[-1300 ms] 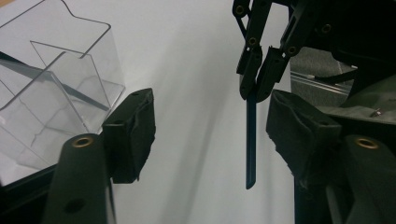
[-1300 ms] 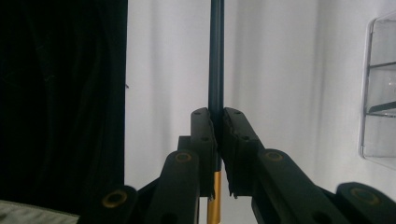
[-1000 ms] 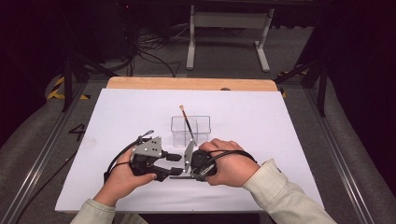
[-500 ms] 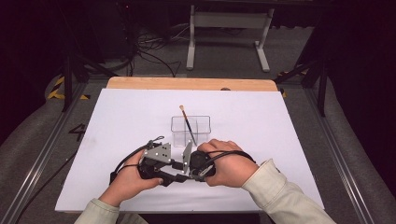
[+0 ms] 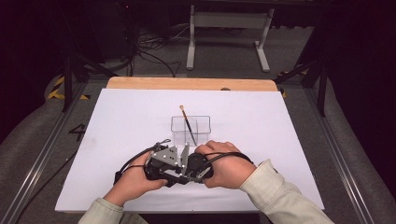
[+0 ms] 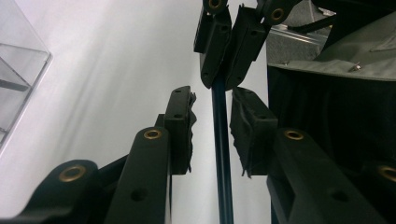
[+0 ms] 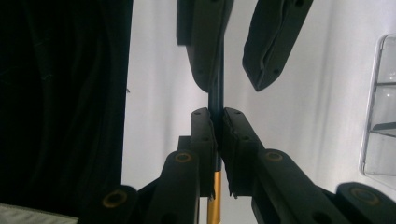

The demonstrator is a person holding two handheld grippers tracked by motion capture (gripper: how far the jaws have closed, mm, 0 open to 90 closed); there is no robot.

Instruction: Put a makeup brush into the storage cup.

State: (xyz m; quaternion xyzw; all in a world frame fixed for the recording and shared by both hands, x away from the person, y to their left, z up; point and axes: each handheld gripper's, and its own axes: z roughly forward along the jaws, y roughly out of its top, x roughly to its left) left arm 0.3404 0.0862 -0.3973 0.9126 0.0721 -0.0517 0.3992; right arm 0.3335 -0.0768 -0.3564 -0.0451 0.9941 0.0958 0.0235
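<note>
White tabletop (image 5: 116,121): dark brush handle (image 6: 220,140) lengthwise between both tools; right gripper (image 7: 218,122) clamped on it; left gripper (image 6: 212,122) closing, pads apart.

Looks like a lab recording rig: white-covered worktop (image 5: 116,121), dark surroundings, loose cables (image 5: 149,51) and metal stand (image 5: 229,28) on the floor.

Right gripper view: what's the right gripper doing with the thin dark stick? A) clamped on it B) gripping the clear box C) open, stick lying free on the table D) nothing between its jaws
A: in the right gripper view the right gripper has both pads pressed against the thin dark stick, which runs on up between the left gripper's jaws.
</note>
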